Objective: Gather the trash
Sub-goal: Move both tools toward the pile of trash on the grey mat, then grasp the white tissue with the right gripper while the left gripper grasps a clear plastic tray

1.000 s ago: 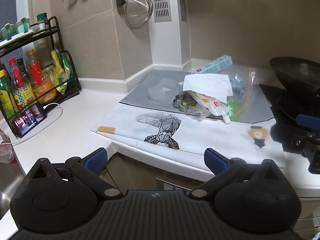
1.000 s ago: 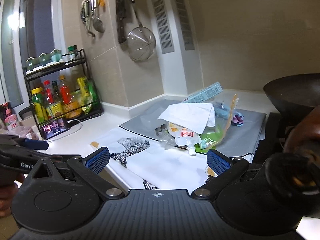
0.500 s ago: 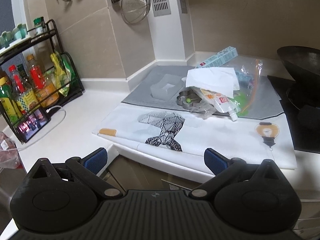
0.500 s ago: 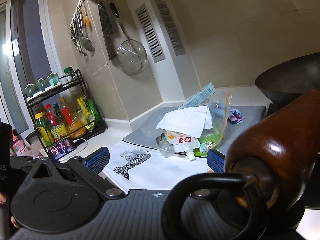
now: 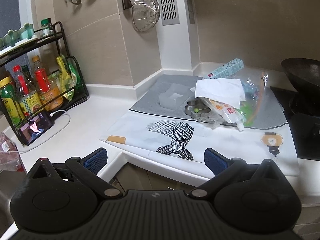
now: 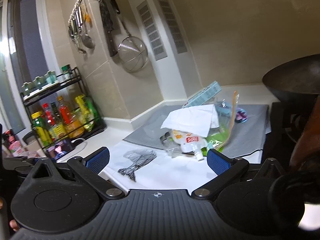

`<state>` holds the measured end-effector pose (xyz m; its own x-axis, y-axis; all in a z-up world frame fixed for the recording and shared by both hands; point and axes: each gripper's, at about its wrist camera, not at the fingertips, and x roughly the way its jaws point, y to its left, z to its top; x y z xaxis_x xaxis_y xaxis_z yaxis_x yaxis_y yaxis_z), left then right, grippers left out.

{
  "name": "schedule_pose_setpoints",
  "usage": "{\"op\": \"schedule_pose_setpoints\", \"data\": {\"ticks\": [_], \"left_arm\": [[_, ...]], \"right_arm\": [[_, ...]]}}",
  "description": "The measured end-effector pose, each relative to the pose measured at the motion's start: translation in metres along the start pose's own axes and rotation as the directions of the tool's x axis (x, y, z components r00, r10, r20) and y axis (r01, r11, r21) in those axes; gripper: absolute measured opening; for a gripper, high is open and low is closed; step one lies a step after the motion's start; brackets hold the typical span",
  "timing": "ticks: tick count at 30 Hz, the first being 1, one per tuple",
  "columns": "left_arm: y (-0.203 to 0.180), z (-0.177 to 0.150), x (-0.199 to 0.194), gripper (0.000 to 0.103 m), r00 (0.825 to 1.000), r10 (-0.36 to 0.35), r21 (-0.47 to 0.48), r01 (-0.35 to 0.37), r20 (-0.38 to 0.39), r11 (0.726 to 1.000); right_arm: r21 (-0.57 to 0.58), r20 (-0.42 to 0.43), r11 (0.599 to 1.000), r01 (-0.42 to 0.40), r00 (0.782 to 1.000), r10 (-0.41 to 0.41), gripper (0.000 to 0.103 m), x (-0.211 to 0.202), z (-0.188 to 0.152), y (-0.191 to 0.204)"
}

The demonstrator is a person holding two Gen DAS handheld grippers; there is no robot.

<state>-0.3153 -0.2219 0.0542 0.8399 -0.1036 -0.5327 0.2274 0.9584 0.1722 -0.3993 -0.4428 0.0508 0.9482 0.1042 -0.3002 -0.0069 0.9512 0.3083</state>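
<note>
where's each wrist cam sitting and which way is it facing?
Left wrist: off the counter's front edge, looking down at the trash pile; open left gripper shows.
Right wrist: lower, further right beside the wok, facing the pile; open right gripper shows.
Shared: white paper, spouted pouch, wall strainer.

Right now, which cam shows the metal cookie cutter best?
Left wrist: the cutter is sharp and seen from above, its rim and a green ball inside visible. In the right wrist view it is blurred, low-angle, mostly hidden by the pouch.
</note>
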Motion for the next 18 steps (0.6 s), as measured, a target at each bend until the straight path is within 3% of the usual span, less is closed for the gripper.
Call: {"op": "schedule_pose_setpoints", "data": {"ticks": [4,10,18], "left_arm": [[0.007,0.011,0.016,0.103,1.0,-0.019,0.026,0.019,-0.004,0.999],[0.019,0.025,0.051,0.103,0.999,-0.023,0.022,0.024,-0.024,0.999],[0.037,0.03,0.082,0.103,0.998,-0.009,-0.004,0.009,-0.054,1.0]], "right_arm": [[-0.017,0.013,0.997,0.072,0.997,-0.072,0.103,0.013,0.0,0.01],[-0.047,-0.041,0.986,0.163,0.985,-0.165,0.103,0.052,-0.003,0.021],[-0.075,-0.092,0.974,0.214,0.971,-0.221,0.103,0.092,0.002,0.015]]}}
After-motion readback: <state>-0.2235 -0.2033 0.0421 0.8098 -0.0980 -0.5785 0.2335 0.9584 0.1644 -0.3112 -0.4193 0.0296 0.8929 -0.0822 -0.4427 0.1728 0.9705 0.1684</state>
